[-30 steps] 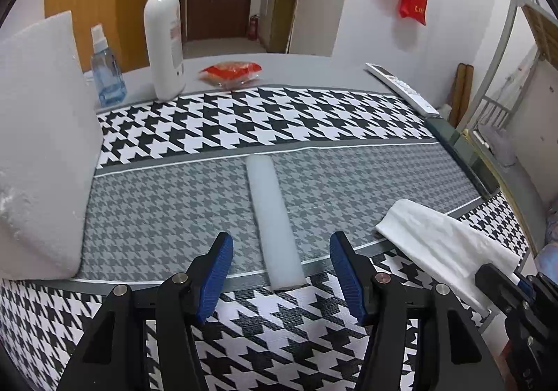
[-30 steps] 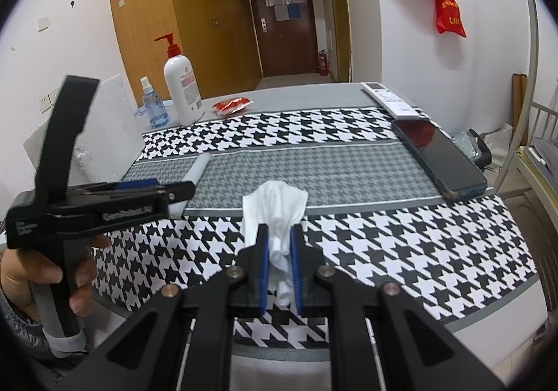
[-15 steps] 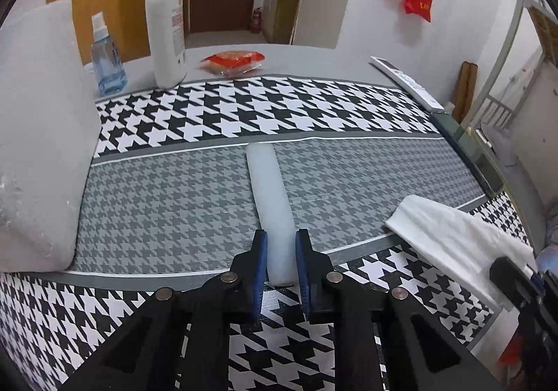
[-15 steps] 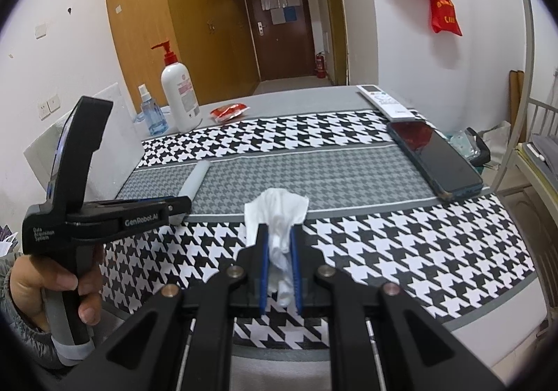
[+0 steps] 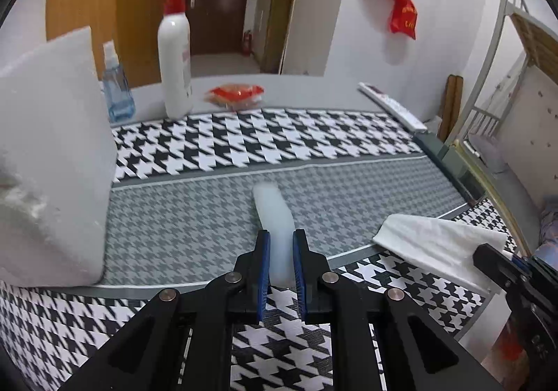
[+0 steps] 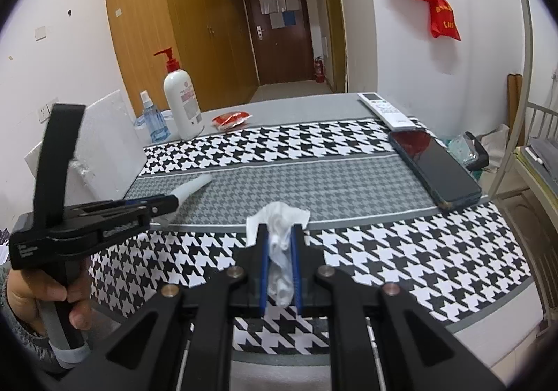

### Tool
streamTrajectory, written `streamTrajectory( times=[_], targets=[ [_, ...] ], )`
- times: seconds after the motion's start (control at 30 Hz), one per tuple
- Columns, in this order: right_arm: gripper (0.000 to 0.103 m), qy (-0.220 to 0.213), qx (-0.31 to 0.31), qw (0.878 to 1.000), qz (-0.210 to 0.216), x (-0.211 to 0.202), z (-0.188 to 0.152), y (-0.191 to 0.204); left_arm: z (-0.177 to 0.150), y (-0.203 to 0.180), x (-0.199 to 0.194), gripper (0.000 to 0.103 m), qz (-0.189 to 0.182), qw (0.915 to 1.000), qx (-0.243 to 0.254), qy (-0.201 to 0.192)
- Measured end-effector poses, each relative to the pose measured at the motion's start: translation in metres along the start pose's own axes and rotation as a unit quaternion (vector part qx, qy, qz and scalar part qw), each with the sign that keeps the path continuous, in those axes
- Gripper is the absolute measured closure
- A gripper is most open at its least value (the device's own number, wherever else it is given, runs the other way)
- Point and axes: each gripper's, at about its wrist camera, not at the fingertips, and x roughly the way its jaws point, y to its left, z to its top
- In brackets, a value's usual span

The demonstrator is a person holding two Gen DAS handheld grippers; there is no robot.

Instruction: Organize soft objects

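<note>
A long pale foam strip (image 5: 272, 209) lies lengthwise on the grey houndstooth band of the table cloth (image 5: 174, 216). My left gripper (image 5: 280, 237) is shut on its near end, both blue pads pressed against its sides. In the right wrist view the foam strip (image 6: 193, 187) sticks out ahead of the left gripper (image 6: 167, 206), which a hand holds at the left. My right gripper (image 6: 279, 232) is shut on a crumpled white tissue (image 6: 279, 216) just above the cloth. The same tissue (image 5: 436, 244) shows at the right in the left wrist view.
A big white foam block (image 5: 52, 164) stands at the table's left edge. At the back are a pump bottle (image 5: 174, 60), a blue spray bottle (image 5: 117, 91), a red packet (image 5: 235, 93) and a remote (image 5: 390, 105). A dark phone (image 6: 436, 168) lies at the right edge.
The left jaws went from wide open to shut on the foam strip's near end, and that end has come up a little. The right gripper kept still with the tissue.
</note>
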Motion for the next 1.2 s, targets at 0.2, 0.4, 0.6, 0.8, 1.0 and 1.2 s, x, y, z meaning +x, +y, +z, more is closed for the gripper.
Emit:
streamTrajectory(
  times=[0.2, 0.4, 0.6, 0.8, 1.0, 1.2],
  targets=[
    [0.089, -0.012, -0.003, 1.0, 0.001, -0.009, 0.003, 0.005, 0.007, 0.008, -0.026, 0.089, -0.005, 0.9993, 0.017, -0.034],
    [0.089, -0.024, -0.006, 1.0, 0.004, -0.013, 0.01, 0.011, 0.014, 0.013, -0.052, 0.089, -0.012, 0.9973, 0.028, -0.067],
    [0.089, -0.04, -0.021, 0.999, 0.01, -0.018, 0.019, 0.023, 0.017, 0.019, -0.071, 0.089, -0.009, 0.9949, 0.035, -0.094],
    [0.089, -0.039, -0.027, 0.999, 0.014, -0.016, 0.019, 0.032, 0.015, 0.029, -0.084, 0.089, -0.006, 0.993, 0.037, -0.112],
    [0.089, -0.043, -0.021, 0.999, 0.014, -0.018, 0.017, 0.04, 0.02, 0.038, -0.103, 0.089, -0.005, 0.9898, 0.045, -0.135],
    [0.089, -0.065, -0.027, 0.997, 0.01, -0.033, 0.022, 0.052, 0.019, 0.046, -0.122, 0.089, -0.012, 0.986, 0.049, -0.159]
  ],
)
